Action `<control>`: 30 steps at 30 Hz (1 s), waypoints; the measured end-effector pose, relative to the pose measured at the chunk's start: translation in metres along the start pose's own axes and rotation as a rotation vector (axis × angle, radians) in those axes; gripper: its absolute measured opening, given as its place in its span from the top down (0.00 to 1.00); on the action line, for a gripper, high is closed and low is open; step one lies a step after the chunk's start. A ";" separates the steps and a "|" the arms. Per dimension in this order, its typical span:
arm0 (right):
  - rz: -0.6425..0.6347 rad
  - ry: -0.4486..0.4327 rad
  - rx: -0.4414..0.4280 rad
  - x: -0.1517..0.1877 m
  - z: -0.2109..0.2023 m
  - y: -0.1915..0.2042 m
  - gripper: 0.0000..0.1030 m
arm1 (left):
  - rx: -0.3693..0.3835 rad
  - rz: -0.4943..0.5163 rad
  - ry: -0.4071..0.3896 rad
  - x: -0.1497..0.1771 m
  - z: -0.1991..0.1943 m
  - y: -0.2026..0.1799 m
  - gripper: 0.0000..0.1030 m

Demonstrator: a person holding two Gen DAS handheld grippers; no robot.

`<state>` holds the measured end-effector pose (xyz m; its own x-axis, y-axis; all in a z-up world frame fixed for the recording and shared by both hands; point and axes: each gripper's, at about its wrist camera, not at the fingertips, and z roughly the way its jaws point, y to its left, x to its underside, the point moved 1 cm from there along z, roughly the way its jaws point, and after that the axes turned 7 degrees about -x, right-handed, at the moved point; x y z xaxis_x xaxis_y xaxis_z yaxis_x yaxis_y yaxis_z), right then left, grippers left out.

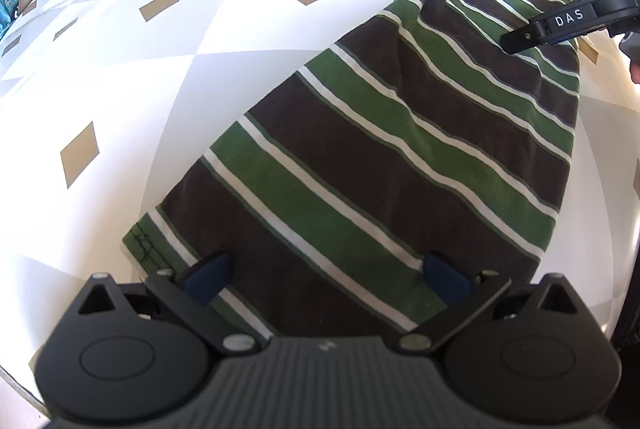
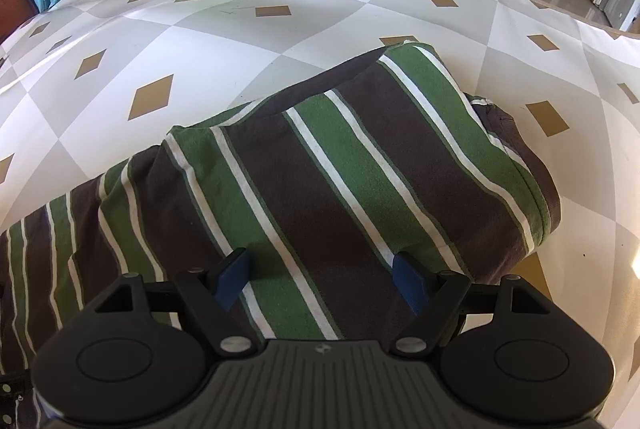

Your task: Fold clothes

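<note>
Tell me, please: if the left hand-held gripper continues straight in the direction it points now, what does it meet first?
Most likely the striped shirt. The left hand-held gripper points steeply down with its jaws open, and only the shirt's brown and green fabric lies between and ahead of the fingertips. How far above the cloth it is cannot be judged.

Striped shirt (image 1: pixel 400 165), knit fabric in broad dark-brown and green bands separated by thin white lines. It lies folded lengthwise into a long, narrow shape on a table (image 1: pixel 160 77) covered with a cloth of white and grey diamonds with small tan lozenges. In the left wrist view the stripes run diagonally; the near end shows a green hem with dark stitching at its corner, and the far end narrows to a bunched fold. In the right wrist view the stripes (image 2: pixel 320 189) run nearly lengthwise; the upper layer lies smooth, its right edge rounded over a dark ribbed edge beneath, while the left portion is rumpled.
</note>
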<state>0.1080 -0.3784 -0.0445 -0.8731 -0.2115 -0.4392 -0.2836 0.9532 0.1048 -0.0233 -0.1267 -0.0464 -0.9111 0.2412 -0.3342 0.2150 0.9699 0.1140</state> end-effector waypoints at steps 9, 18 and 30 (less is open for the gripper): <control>0.026 0.005 0.008 0.005 -0.004 -0.005 0.25 | -0.014 -0.026 -0.008 -0.015 0.008 0.008 0.00; 0.022 0.010 0.003 0.011 -0.008 -0.005 0.25 | -0.010 -0.005 -0.001 -0.021 0.012 0.017 0.00; 0.013 0.023 -0.002 0.018 -0.010 0.000 0.24 | -0.007 0.023 -0.041 -0.007 0.013 0.028 0.00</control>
<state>0.0887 -0.3848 -0.0431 -0.8857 -0.2040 -0.4171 -0.2730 0.9554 0.1124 -0.0063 -0.1008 -0.0527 -0.8907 0.2645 -0.3697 0.2331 0.9640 0.1281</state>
